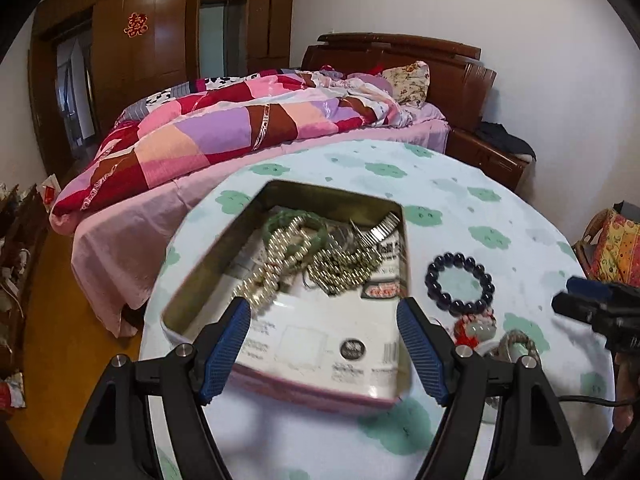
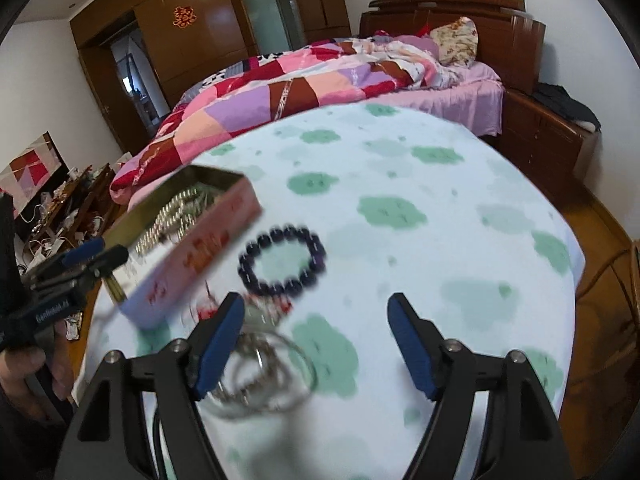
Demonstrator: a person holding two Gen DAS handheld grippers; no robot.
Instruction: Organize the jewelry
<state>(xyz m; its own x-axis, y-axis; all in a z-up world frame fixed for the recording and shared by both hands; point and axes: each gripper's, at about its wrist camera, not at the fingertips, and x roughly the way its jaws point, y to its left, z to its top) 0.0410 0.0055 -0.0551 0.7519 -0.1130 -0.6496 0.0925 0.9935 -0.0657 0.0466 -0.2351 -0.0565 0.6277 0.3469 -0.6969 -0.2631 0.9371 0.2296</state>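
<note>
Nearest the left wrist camera, the left gripper [image 1: 324,312] hangs over the near half of the tin box [image 1: 288,304], its 2 blue-padded fingers [image 1: 224,348] spread wide with nothing gripped between them. The tin is an open rectangular box with pink outer walls and printed paper lining its floor; it sits on the round table [image 1: 440,208], which wears a white cloth with green cloud shapes. In the far half of the tin lies a tangle of pearl strands [image 1: 276,264], green beads and a ribbed metal band.

In the right wrist view, the right gripper [image 2: 316,312] also stands with its jaws apart and empty, above bare cloth. Just under its left finger lies a blurred coil of silvery chain [image 2: 264,376] on the cloth. Just beyond that, a dark bead bracelet [image 2: 284,260] lies flat on the table, just beside the tin's pink side wall, with a red tassel and a pale charm [image 1: 476,328] at its near edge. The right gripper's tip shows at the right edge of the left view, and the left gripper's at the left edge of the right view.

Farther off stands a bed [image 2: 460,96] with a pink sheet and a patchwork quilt [image 1: 208,132], then a wooden headboard and a brown wardrobe [image 2: 192,44].
</note>
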